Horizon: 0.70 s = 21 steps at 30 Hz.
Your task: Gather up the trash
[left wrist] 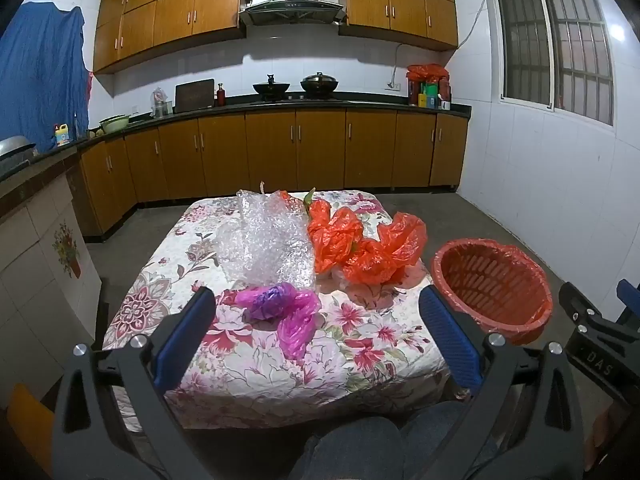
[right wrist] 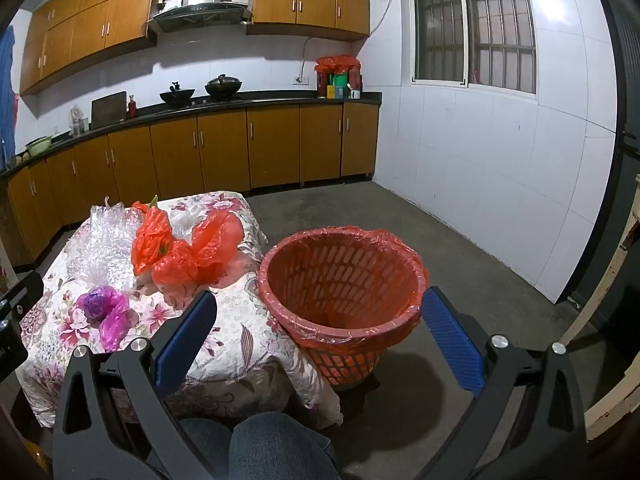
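Observation:
A table under a floral cloth [left wrist: 256, 360] [right wrist: 236, 344] holds a crumpled purple plastic bag [left wrist: 284, 308] [right wrist: 106, 312], a heap of clear bubble wrap [left wrist: 268, 244] [right wrist: 102, 248] and crumpled orange plastic bags [left wrist: 360, 248] [right wrist: 188, 248]. An orange slotted basket lined with an orange bag [left wrist: 496, 292] [right wrist: 344, 292] stands at the table's right side. My left gripper [left wrist: 316, 316] hangs open over the near table edge, just short of the purple bag, nothing between its blue pads. My right gripper [right wrist: 320, 316] is open, with the basket's near rim in front of it.
A person's knees in jeans [left wrist: 360, 448] [right wrist: 272, 444] sit at the table's near edge. Wooden kitchen cabinets [left wrist: 296, 152] and a dark counter with woks [left wrist: 296, 88] run along the back wall. Bare concrete floor [right wrist: 460, 264] lies right of the basket. A pale wooden frame [right wrist: 612, 320] leans at far right.

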{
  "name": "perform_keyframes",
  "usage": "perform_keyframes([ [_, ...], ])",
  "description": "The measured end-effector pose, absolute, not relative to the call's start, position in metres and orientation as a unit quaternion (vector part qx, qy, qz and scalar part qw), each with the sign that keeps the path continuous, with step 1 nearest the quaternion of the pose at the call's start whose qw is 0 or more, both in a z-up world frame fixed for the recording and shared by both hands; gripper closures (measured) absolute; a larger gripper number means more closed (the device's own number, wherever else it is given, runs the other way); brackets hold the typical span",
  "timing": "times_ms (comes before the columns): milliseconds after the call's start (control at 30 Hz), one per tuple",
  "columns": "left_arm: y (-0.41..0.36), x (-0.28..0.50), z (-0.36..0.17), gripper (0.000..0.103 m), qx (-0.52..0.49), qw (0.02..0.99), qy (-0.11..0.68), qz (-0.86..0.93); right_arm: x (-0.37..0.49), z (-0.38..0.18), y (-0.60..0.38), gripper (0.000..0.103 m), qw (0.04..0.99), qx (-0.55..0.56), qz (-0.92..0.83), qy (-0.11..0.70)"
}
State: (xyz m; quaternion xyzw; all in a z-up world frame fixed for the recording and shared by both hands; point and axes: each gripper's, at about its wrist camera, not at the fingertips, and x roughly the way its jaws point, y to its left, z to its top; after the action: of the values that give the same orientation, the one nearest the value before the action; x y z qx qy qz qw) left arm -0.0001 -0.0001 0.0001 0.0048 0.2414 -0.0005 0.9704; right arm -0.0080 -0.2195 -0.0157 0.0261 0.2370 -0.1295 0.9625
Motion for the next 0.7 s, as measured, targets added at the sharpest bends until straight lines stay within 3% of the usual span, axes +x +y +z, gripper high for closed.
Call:
perform_keyframes([
  [700, -0.0002, -0.0002, 0.0, 0.004, 0.006, 0.97, 0.242, 0.0, -0.0079, -0.0166, -0.2202, 0.002, 0.963, 0.028, -0.129, 0.236],
])
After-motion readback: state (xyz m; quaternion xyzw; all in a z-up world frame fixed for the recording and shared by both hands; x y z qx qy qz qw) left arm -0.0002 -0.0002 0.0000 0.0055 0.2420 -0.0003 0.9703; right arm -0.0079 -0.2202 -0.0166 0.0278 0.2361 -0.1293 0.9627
